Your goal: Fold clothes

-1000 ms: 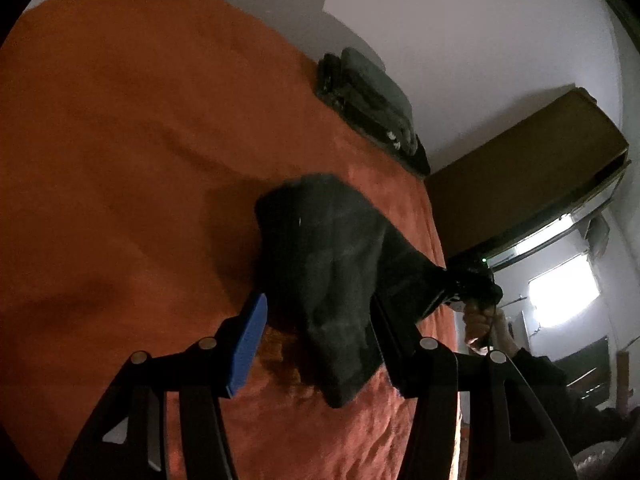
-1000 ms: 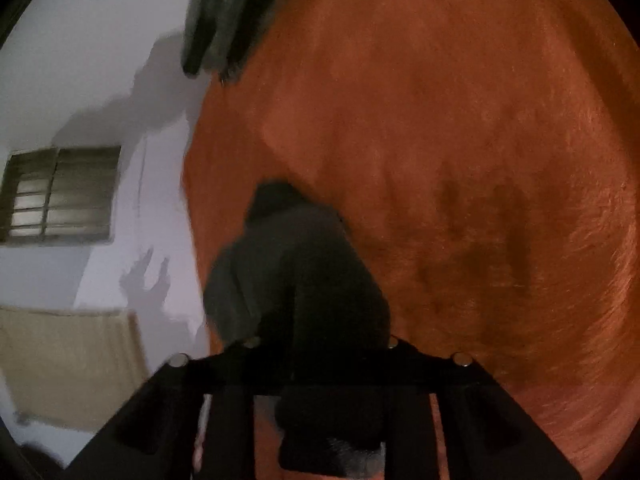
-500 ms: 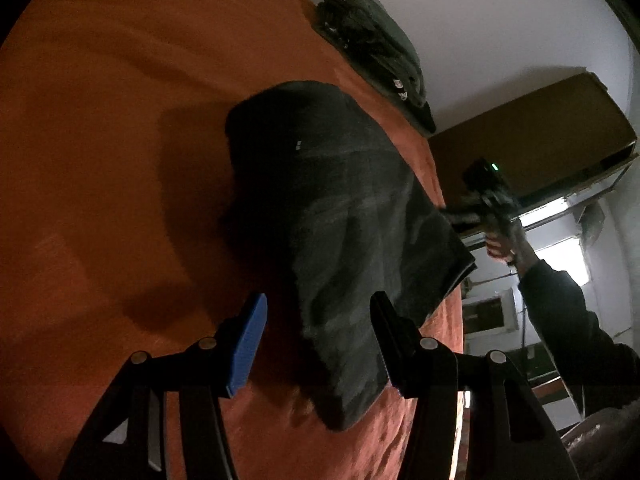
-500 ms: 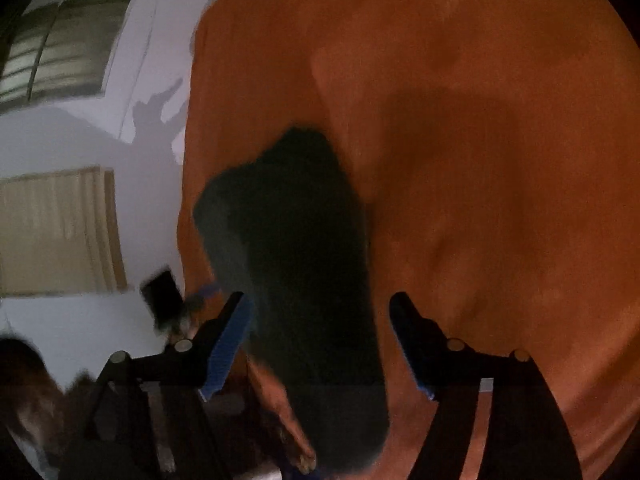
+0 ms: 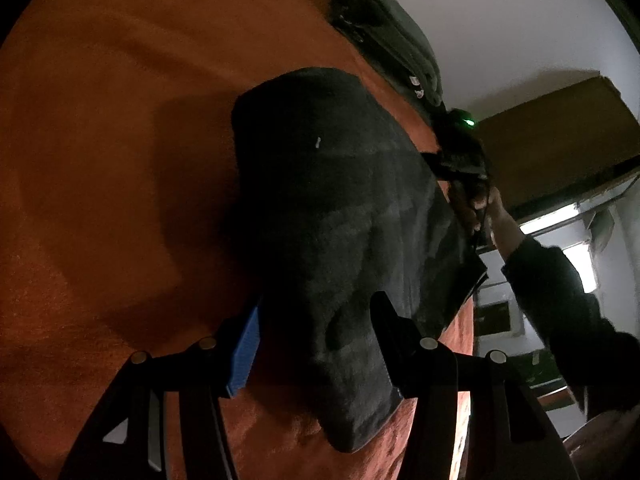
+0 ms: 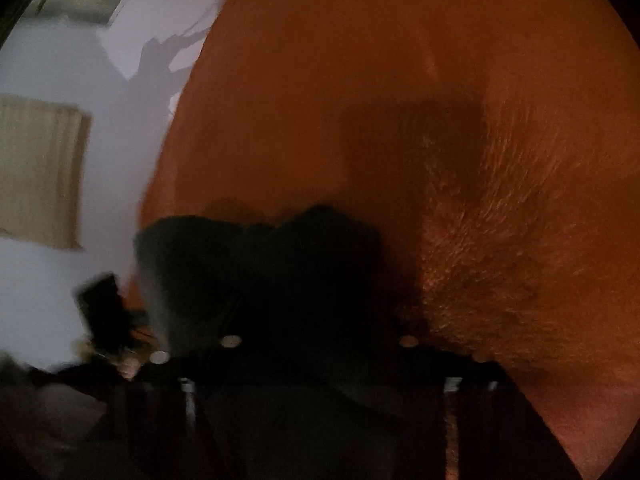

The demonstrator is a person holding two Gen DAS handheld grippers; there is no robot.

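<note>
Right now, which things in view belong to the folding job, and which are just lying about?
In the job:
dark garment, spread on the orange blanket
left gripper, garment between its jaws
right gripper, jaws closing at the garment's far edge

Lying about:
folded pile by the wall
brown cabinet

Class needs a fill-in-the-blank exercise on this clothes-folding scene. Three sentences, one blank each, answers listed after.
1. The dark garment lies on an ____ blanket.
2. The pad on one of the left gripper fingers is coloured ____.
3. A folded pile of clothes rests against the ____ wall.

Answers: orange; blue; white
</note>
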